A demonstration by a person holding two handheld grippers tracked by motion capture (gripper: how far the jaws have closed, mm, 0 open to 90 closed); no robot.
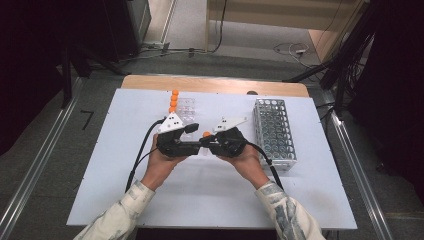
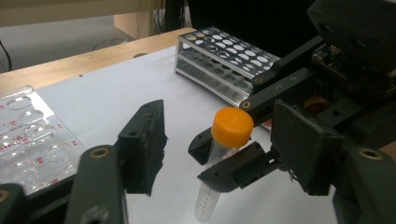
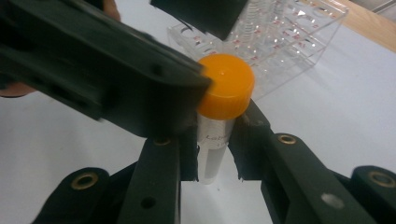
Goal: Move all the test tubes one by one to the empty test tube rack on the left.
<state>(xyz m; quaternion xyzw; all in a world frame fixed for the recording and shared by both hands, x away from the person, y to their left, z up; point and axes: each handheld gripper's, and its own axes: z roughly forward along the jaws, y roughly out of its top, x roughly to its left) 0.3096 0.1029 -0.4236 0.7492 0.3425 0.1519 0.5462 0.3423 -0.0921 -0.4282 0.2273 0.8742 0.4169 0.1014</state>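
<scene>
four capped tubes (image 1: pixel 174 100) (one held), two racks (image 1: pixel 274 131).

The high view looks forward and down on the white table (image 1: pixel 210 200) from well above. Both gripper views ride low and close, facing opposite ways across the orange-capped tube (image 2: pixel 224 154), which all three views share.

Heads up, your left gripper (image 3: pixel 205 60) blocks pt of the tube (image 3: pixel 215 140) cap in the right gripper view. Plastic tray (image 2: pixel 28 135) is cut off at the frame edge, and its red labels are too small to read.
</scene>
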